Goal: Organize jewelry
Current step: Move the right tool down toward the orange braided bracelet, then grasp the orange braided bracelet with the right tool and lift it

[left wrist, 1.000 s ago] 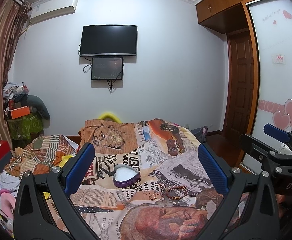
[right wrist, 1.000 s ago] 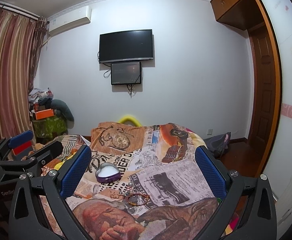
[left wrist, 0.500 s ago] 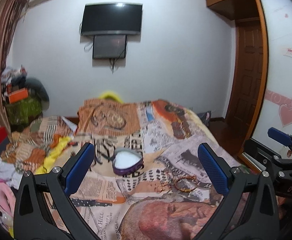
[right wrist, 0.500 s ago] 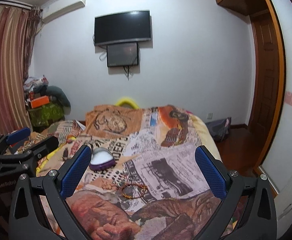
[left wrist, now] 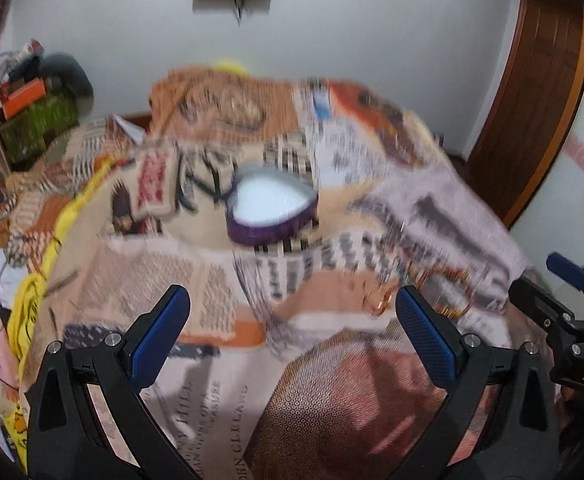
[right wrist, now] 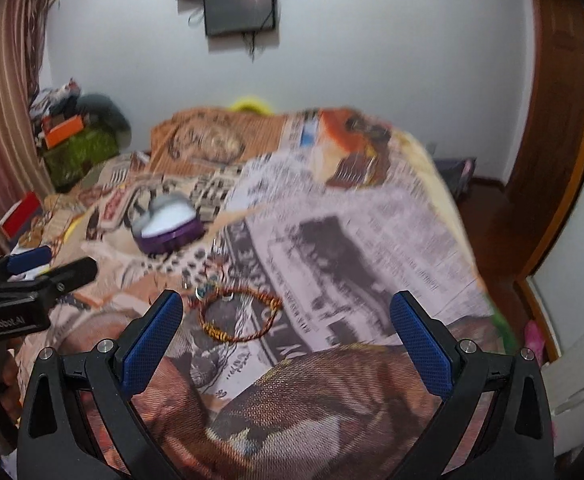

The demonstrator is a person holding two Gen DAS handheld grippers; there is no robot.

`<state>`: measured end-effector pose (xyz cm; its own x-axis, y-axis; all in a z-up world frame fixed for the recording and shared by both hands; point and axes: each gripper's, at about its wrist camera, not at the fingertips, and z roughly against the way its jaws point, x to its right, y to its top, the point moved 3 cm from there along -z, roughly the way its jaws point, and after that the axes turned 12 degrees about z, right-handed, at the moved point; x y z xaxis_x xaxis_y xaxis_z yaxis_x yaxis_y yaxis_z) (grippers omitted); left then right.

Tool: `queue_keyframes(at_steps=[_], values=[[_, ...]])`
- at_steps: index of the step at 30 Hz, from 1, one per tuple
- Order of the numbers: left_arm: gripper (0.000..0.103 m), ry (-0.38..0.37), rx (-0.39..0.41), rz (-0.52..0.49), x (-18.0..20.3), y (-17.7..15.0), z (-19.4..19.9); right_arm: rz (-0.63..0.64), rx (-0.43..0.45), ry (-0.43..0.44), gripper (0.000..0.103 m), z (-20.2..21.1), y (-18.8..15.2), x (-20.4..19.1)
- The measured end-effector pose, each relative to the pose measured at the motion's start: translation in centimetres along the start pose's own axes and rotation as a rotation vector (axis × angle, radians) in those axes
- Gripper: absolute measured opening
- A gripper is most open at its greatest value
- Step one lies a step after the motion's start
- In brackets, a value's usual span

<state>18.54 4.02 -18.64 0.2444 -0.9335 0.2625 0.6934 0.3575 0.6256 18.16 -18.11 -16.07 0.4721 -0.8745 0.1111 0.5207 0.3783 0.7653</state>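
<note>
**Bracelet on the bed, both grippers spread and empty**

Bracelet [right wrist: 239, 316] lies on the bed [right wrist: 372, 248], near the heart-shaped box [right wrist: 167, 226]. It sits just ahead of the right gripper [right wrist: 285, 340], nearer its left finger. Judgement: shift left, descend slowly, pinch one cord edge. Left gripper [left wrist: 292, 336] hovers empty.

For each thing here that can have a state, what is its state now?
Left tool: open, holding nothing.
Right tool: open, holding nothing.
Purple heart-shaped box: open, no lid on it, white inside.
Braided red-orange cord bracelet: lying flat on the printed bedspread, outside the box.
Wall-mounted black screen: dark.
</note>
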Motion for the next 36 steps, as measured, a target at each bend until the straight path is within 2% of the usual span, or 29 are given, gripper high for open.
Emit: queue_keyframes(at_steps=[3,11,14,18,20,23,25,28,31,34,36], values=[[0.103,0.013,-0.092,-0.029,0.4,-0.6,-2.0,0.016,-0.036,0.047,0.103,-1.5,-0.1,-0.1],[0.102,-0.102,-0.147,-0.004,0.8,-0.9,-3.4,0.08,-0.117,0.189,0.102,-4.4,0.0,-0.8],[0.095,-0.114,-0.148,-0.031,1.1,-0.6,-3.5,0.101,-0.144,0.204,0.098,-5.0,0.0,-0.9],[0.081,-0.121,-0.167,-0.055,1.1,-0.5,-3.7,0.128,-0.196,0.228,0.083,-6.2,-0.4,-1.0],[0.079,-0.117,-0.164,-0.072,1.1,-0.4,-3.5,0.15,-0.195,0.22,0.08,-6.3,-0.4,-1.1],[0.073,-0.115,-0.152,-0.102,1.3,-0.3,-3.2,0.171,-0.193,0.208,0.068,-6.4,-0.1,-1.4],[0.069,-0.127,-0.156,-0.113,1.4,-0.3,-3.0,0.183,-0.187,0.199,0.056,-6.5,-0.1,-1.4],[0.065,-0.146,-0.157,-0.123,1.9,-0.2,-2.9,0.196,-0.178,0.19,0.044,-6.6,0.0,-1.5],[0.063,-0.178,-0.158,-0.133,2.8,0.3,-2.9,0.202,-0.171,0.18,0.019,-6.6,0.0,-1.6],[0.061,-0.203,-0.146,-0.154,4.0,1.1,-3.2,0.195,-0.165,0.175,0.012,-6.6,0.1,-1.4],[0.055,-0.21,-0.137,-0.175,4.9,1.6,-3.7,0.183,-0.159,0.173,0.011,-6.6,0.1,-1.1]])
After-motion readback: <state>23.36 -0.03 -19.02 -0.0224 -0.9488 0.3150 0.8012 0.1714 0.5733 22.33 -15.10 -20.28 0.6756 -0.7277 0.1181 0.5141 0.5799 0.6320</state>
